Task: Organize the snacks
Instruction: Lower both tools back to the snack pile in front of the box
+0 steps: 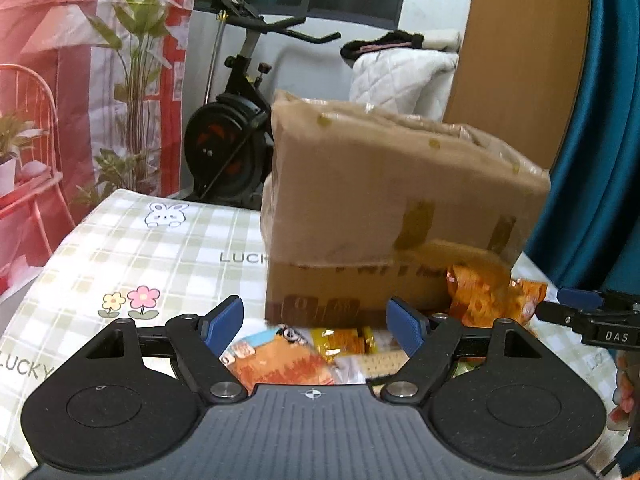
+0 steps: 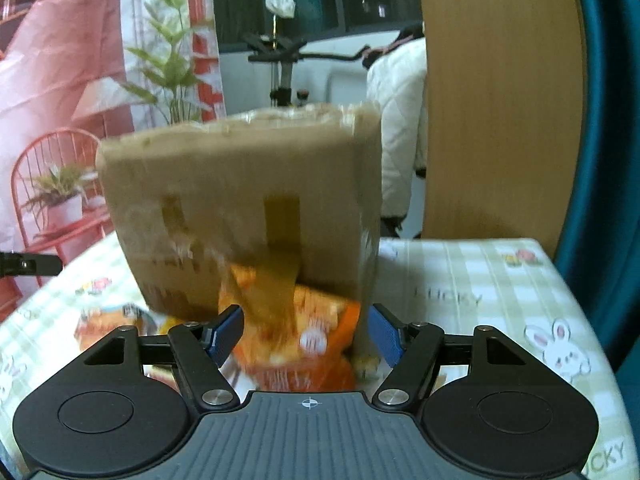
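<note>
Cardboard box (image 1: pixel 400 200): taped, blurred, on the checked tablecloth (image 1: pixel 132 248), tilted; orange snack packets (image 1: pixel 476 296) at its base, touching; more packets (image 1: pixel 280 360) just in front; left gripper (image 1: pixel 316 326): jaws apart, nothing clamped; right gripper (image 2: pixel 306 334): jaws apart, orange packet (image 2: pixel 308 344) between, not pressed.

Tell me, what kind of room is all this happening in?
Most likely a room in someone's home, not a lab or shop. An exercise bike stands behind the table, whose checked cloth is printed with bunnies and flowers, and a white quilted jacket is draped behind the cardboard box.
</note>
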A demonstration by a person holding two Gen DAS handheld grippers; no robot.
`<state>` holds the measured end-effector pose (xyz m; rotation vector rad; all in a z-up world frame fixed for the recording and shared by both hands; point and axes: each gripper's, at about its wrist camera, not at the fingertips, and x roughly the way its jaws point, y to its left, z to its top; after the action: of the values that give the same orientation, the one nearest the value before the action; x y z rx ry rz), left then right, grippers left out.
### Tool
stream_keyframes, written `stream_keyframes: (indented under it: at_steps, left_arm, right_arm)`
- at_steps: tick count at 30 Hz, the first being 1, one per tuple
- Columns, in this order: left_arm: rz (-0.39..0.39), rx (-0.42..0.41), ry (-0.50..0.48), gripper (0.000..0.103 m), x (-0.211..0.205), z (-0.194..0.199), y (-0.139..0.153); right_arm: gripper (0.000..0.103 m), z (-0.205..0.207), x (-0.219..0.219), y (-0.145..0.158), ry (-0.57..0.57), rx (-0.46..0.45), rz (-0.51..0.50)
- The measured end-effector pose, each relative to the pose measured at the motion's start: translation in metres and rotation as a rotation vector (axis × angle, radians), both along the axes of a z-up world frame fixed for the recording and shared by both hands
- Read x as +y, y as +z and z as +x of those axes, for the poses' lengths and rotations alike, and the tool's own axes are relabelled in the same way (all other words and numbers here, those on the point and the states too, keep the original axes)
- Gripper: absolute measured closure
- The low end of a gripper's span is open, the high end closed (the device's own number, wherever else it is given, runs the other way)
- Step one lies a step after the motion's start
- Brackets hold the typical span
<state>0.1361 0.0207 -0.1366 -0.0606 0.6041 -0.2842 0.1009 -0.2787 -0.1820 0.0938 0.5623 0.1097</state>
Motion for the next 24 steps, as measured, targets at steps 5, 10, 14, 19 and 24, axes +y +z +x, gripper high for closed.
stream_keyframes:
  at_steps: [5, 10, 14, 19, 24]
  left_arm:
    - [0.008, 0.002, 0.001, 0.023, 0.002, -0.002, -0.004]
    - [0.022, 0.027, 0.008, 0.023, 0.002, -0.003, -0.013]
    - [0.028, 0.042, 0.019, 0.023, 0.006, -0.002, -0.016]
    - [0.034, 0.065, 0.032, 0.023, 0.011, 0.000, -0.022]
    - [0.035, 0.084, 0.035, 0.023, 0.012, -0.002, -0.030]
  right_arm:
    - [0.011, 0.006, 0.012, -0.023, 0.012, 0.012, -0.009]
    - [0.010, 0.031, 0.026, -0.044, 0.011, 0.039, -0.019]
    - [0.010, 0.050, 0.033, -0.057, -0.001, 0.047, -0.025]
    - [0.026, 0.054, 0.039, -0.059, -0.008, 0.031, -0.066]
    - [0.039, 0.037, 0.037, -0.050, -0.033, 0.034, -0.010]
